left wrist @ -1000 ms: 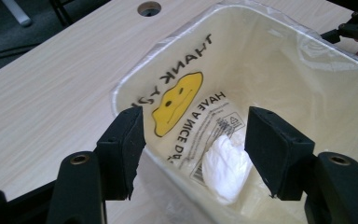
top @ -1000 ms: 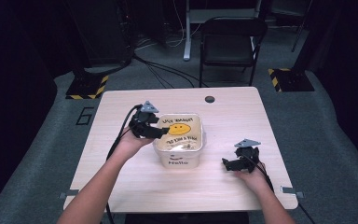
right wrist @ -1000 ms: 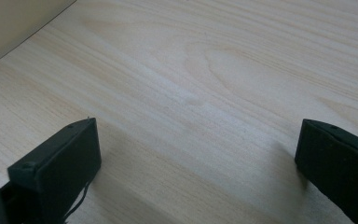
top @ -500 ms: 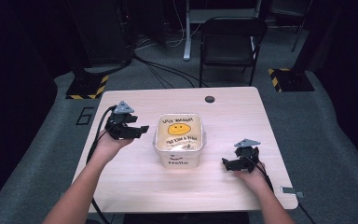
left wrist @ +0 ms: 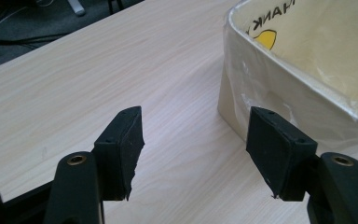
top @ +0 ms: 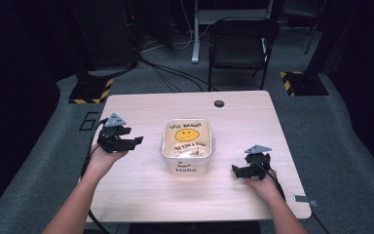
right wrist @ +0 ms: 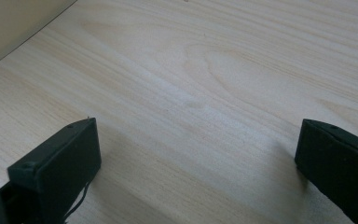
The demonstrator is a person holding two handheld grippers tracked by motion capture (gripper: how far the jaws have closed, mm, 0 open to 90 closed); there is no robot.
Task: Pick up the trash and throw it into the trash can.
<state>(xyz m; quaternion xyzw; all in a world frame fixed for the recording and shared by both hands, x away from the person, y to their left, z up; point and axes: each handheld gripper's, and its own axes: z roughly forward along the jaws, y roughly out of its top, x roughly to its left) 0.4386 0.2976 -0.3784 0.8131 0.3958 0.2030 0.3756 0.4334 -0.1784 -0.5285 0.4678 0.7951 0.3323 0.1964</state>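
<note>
In the high view a white tub [top: 186, 145] lined with a printed bag stands mid-bench [top: 141, 105]. The bag shows a yellow smiley and dark lettering too small to read; the tub's near wall reads "Hello". The left tool [top: 135, 142] hovers well left of the tub, the right tool [top: 235, 170] sits near its right side.

The left gripper view brings the tub [left wrist: 279, 84] close, with part of the bag's print ("HANK"), and both jaws spread, pinching nothing.

The right gripper view shows 2 jaws wide apart over bare bench [right wrist: 205, 70].
</note>
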